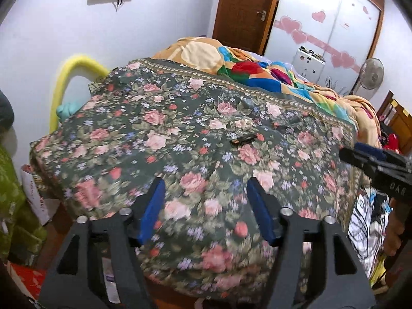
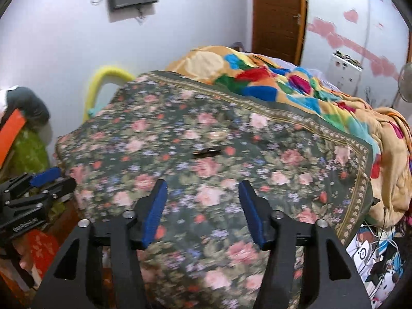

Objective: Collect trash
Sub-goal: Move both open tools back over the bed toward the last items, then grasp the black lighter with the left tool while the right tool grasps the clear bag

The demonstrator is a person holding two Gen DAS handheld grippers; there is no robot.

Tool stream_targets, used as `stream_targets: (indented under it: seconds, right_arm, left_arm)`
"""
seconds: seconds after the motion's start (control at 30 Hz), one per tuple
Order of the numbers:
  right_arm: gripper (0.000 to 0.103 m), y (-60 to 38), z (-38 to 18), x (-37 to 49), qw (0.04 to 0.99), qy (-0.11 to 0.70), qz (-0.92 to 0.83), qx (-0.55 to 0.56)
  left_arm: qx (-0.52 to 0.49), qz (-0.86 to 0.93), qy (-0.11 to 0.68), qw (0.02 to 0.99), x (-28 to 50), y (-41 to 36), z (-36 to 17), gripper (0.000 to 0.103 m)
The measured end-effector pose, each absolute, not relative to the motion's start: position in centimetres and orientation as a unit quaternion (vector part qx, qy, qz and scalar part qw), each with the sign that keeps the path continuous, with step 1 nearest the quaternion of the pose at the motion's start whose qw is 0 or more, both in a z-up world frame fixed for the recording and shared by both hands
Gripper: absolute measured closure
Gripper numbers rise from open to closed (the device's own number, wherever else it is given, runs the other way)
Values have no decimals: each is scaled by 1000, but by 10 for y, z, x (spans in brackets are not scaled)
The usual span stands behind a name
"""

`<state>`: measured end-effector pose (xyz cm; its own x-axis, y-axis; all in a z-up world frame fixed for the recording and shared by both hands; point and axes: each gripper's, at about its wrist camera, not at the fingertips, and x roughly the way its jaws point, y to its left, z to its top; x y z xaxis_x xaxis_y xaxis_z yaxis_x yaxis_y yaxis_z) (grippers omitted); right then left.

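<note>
Left wrist view is looking down over a bed [image 1: 77, 154] covered by a dark green floral sheet [image 1: 159, 139], and the left gripper [image 1: 206, 193] is hovering above the near part of it with its blue-padded jaws standing well apart and nothing between them. A small dark wrapper [image 1: 244, 139] is lying flat on the sheet at about one o'clock from that gripper, well apart from the fingertips; its long axis is running nearly from nine to three o'clock, with the three o'clock end tilting slightly toward the far side of the bed. The right gripper [image 1: 360, 152] is showing at the three o'clock edge of this view, seen from the side, so how far it is open cannot be told here. Right wrist view is showing the right gripper [image 2: 203, 193] with its jaws also standing apart and holding nothing, hanging over the flowered sheet [image 2: 180, 134]. The wrapper [image 2: 207, 152] is lying straight ahead at twelve o'clock, just beyond the fingertips, its long axis again running close to nine-to-three with a faint rise at the three o'clock end. The left gripper [image 2: 51, 177] is appearing at nine o'clock. A multicoloured blanket [image 2: 270, 82] is lying bunched at the far end of the bed, around one o'clock.
</note>
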<state>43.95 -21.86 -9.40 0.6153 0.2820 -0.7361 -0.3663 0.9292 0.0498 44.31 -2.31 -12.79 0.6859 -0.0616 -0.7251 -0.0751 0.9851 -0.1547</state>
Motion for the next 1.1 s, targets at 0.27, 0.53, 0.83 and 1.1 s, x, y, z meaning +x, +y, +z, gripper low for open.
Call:
stream_targets:
  seconds: [0.27, 0.53, 0.83, 1.1]
  right_arm:
    - [38, -228, -137, 508, 881, 436, 181, -26]
    - [38, -209, -177, 584, 870, 457, 187, 0]
    - [38, -186, -242, 658, 859, 481, 174, 17]
    - [83, -162, -258, 681, 860, 486, 151, -40]
  left_arm:
    - [-100, -7, 419, 902, 519, -28, -173, 36]
    - [-96, -5, 428, 899, 579, -26, -220, 36]
    - [-97, -1, 433, 896, 618, -17, -256, 36]
    - [-88, -23, 440, 893, 633, -25, -267, 36]
